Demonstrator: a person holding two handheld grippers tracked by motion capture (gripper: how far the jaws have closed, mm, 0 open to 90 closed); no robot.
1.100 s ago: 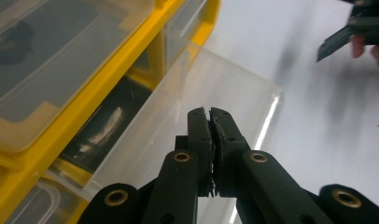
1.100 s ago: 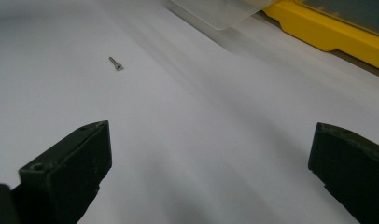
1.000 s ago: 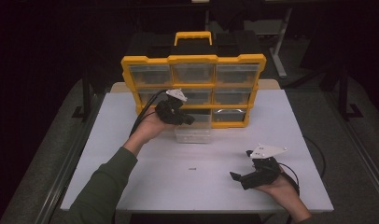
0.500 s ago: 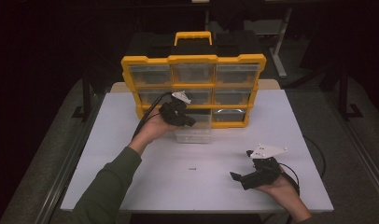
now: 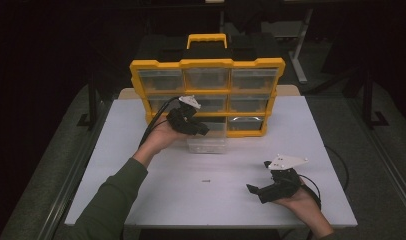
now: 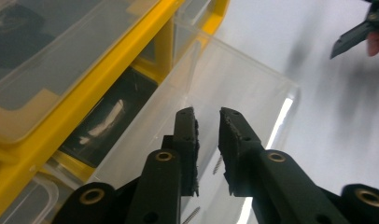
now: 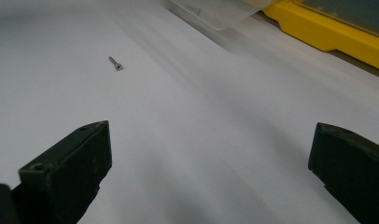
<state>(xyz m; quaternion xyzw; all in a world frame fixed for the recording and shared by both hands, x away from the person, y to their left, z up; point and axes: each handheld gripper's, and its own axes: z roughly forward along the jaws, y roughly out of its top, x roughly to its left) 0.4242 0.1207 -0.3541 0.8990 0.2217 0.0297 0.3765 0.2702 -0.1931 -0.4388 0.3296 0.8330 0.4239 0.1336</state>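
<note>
Well ahead of right gripper's fingers: screw.

High view looks forward and down over the white table. Left gripper view sits close above the clear drawer, beside the yellow organizer. Right gripper view skims low across the table, sharing that drawer and organizer.

A yellow organizer stood upright at the far edge of the white table, with one clear drawer pulled out onto the tabletop. The left gripper hung over that drawer. The right gripper rested near the front edge. A small screw lay between them.
</note>
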